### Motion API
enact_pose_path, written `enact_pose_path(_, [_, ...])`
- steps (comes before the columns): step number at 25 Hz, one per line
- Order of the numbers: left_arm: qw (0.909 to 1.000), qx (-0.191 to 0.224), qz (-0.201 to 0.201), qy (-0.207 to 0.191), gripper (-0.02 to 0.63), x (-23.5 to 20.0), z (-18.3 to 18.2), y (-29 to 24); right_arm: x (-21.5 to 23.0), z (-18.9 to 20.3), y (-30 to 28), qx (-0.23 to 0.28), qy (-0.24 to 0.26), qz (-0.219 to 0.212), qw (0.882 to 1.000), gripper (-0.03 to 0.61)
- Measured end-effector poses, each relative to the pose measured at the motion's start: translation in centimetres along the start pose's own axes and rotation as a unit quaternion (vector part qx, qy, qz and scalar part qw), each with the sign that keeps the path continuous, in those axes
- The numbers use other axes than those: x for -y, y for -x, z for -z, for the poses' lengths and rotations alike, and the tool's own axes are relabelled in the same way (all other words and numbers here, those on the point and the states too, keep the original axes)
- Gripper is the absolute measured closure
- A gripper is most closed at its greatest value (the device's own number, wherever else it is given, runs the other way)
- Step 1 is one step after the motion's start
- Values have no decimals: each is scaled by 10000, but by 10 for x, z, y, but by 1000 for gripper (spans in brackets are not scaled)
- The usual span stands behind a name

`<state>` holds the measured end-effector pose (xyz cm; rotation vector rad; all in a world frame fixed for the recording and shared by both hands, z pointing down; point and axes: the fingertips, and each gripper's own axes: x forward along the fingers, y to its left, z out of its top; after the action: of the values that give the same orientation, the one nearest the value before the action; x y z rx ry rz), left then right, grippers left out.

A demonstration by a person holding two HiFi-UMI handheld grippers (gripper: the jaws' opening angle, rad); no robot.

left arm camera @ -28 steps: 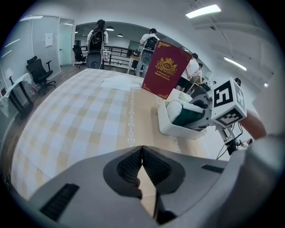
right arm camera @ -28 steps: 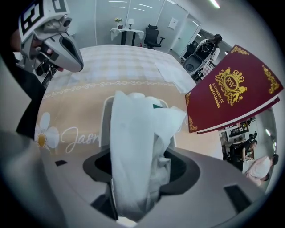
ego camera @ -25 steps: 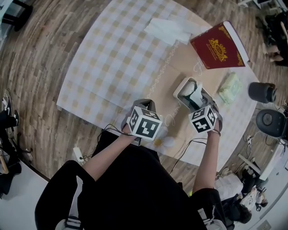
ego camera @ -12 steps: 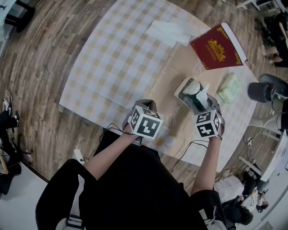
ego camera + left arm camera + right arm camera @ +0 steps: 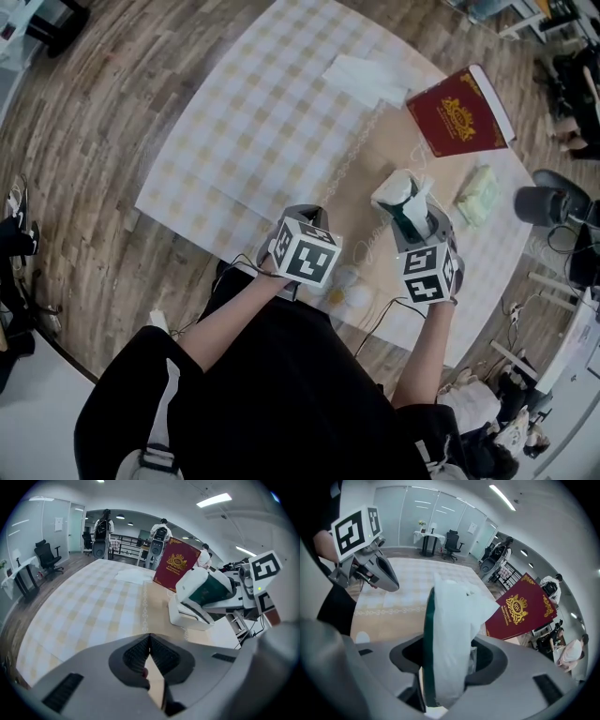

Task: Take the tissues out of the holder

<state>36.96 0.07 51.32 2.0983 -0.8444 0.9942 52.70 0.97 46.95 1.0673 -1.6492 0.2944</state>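
Observation:
A white tissue holder [image 5: 384,194] [image 5: 186,617] sits on the beige runner of the checked table. The tissue pack [image 5: 410,204] [image 5: 212,588] [image 5: 449,630], white with a dark green edge, tilts up out of it. My right gripper [image 5: 417,223] [image 5: 446,656] is shut on the pack's near end, which fills the space between the jaws. Whether the pack's lower end still touches the holder I cannot tell. My left gripper [image 5: 304,214] [image 5: 150,641] hovers left of the holder over the table's near edge, shut with nothing in it.
A dark red book [image 5: 461,111] [image 5: 176,566] [image 5: 520,609] stands behind the holder. Loose white tissues [image 5: 366,80] lie at the far edge, and a pale green pack [image 5: 478,195] to the right. Black stools [image 5: 542,204] stand off the table. People stand in the background.
My right gripper has pulled back toward me and upward with the tissue pack, drawing it further out of the holder. The left gripper has barely moved.

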Motion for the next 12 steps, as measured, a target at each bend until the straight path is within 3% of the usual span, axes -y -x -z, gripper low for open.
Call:
enact_pose_path(3, [9999, 107, -92, -83, 604, -5, -1, 8, -19, -12, -1, 124, -144, -173, 9997, 328])
enact_pose_path(12, [9987, 157, -272, 393, 604, -34, 15, 26, -87, -54, -11, 340, -408, -725, 9959, 328])
